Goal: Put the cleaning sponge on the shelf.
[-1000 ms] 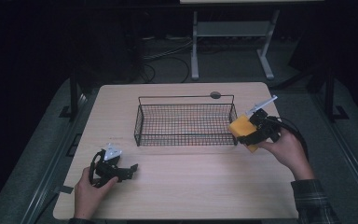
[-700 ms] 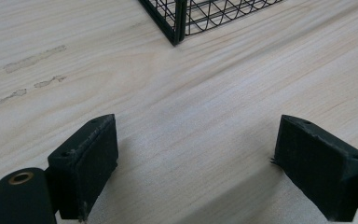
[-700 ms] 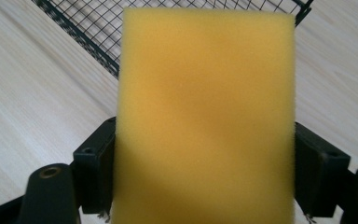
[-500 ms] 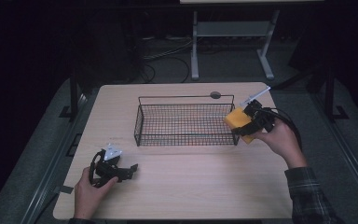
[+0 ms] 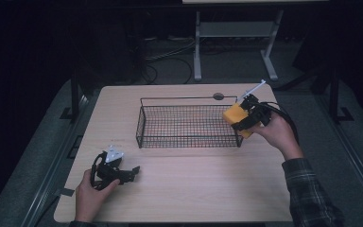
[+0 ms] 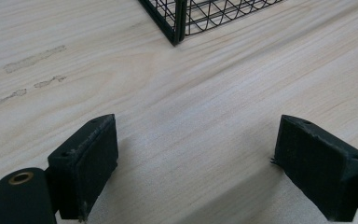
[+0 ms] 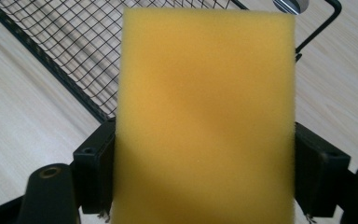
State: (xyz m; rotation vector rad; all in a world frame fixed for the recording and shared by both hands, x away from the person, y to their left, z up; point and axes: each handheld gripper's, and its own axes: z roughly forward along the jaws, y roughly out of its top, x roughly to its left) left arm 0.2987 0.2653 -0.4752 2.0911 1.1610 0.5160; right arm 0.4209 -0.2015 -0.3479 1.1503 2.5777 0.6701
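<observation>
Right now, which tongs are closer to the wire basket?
The right tongs. They hold a yellow sponge right at the wire basket's right end. The left tongs rest open on the table, well in front of the basket's near left corner.

matt pale wood-grain table (image 6: 177, 116), black wire-mesh basket (image 5: 189, 125), porous yellow foam sponge (image 7: 205, 116)

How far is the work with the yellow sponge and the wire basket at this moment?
Done: the right gripper is shut on the sponge and holds it up at the right end of the basket. In hand: carrying it over the rim. Left: probably letting it go inside, as the basket looks empty. The left gripper rests open on the table.
</observation>
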